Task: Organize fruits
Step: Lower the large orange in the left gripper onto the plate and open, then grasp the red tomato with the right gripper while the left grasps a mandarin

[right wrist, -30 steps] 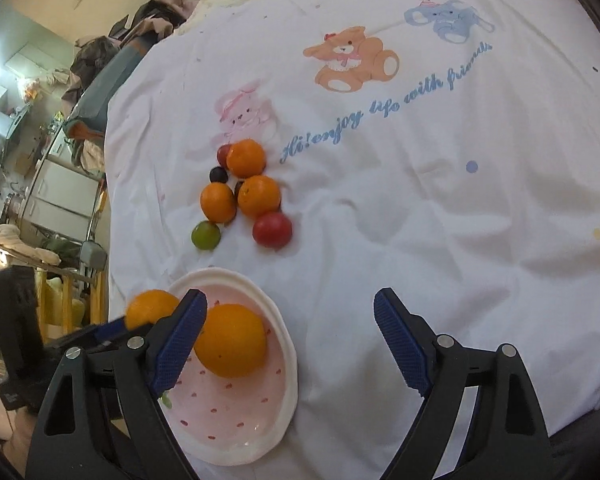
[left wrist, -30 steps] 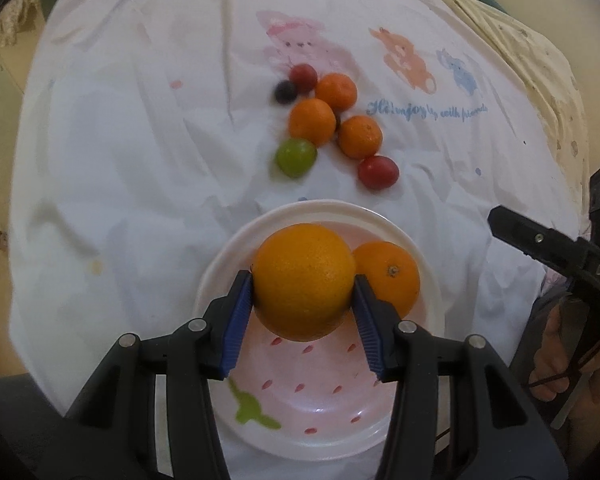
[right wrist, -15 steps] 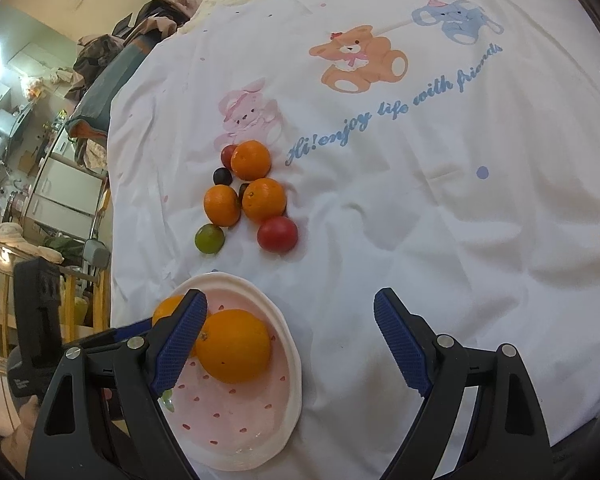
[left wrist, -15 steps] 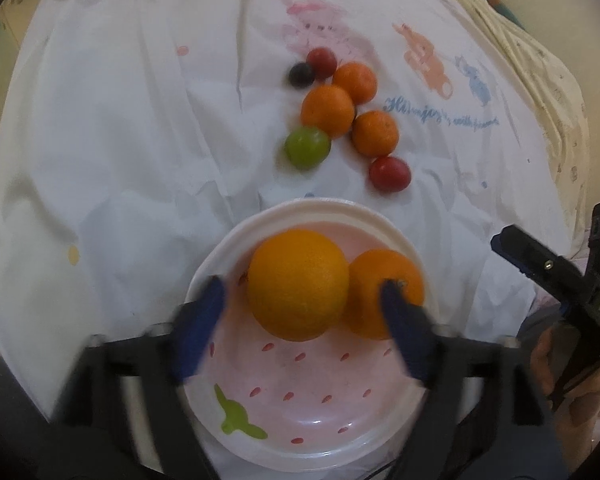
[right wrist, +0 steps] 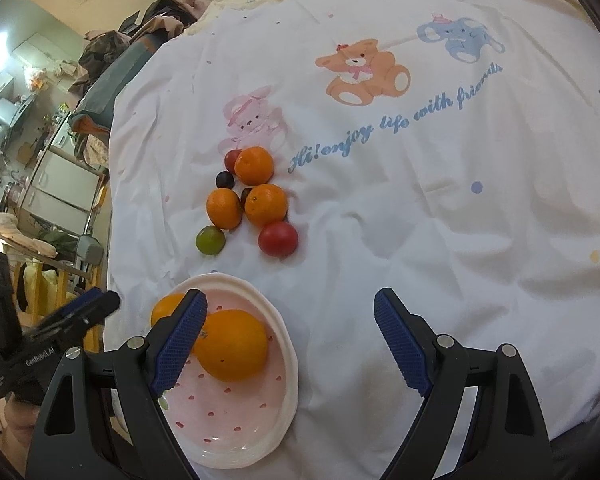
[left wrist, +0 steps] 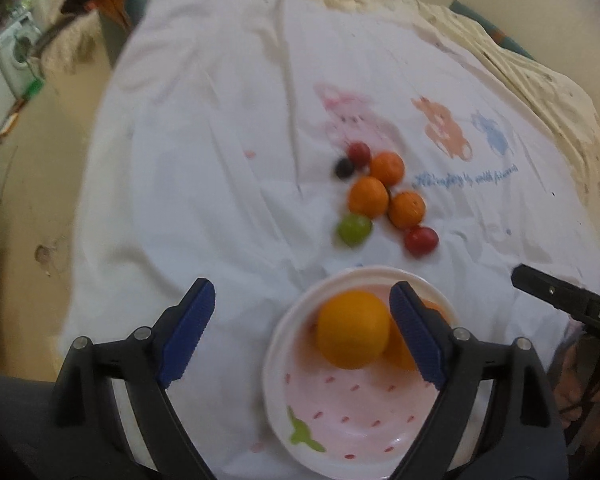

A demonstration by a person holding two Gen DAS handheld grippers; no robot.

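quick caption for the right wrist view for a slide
Open right hand-held gripper hangs over the cloth; two oranges sit in the bowl, small fruits beyond.

Both wrist cams look steeply down over their own fingers, fairly close. Left sits left of the plate [left wrist: 278, 364], right further right; both share plate and fruit cluster [right wrist: 256, 196].

soft indoor light, heavy fisheye bend

left wrist view's smeared with motion blur, right wrist view's sharp; dark corners, barely any shadows
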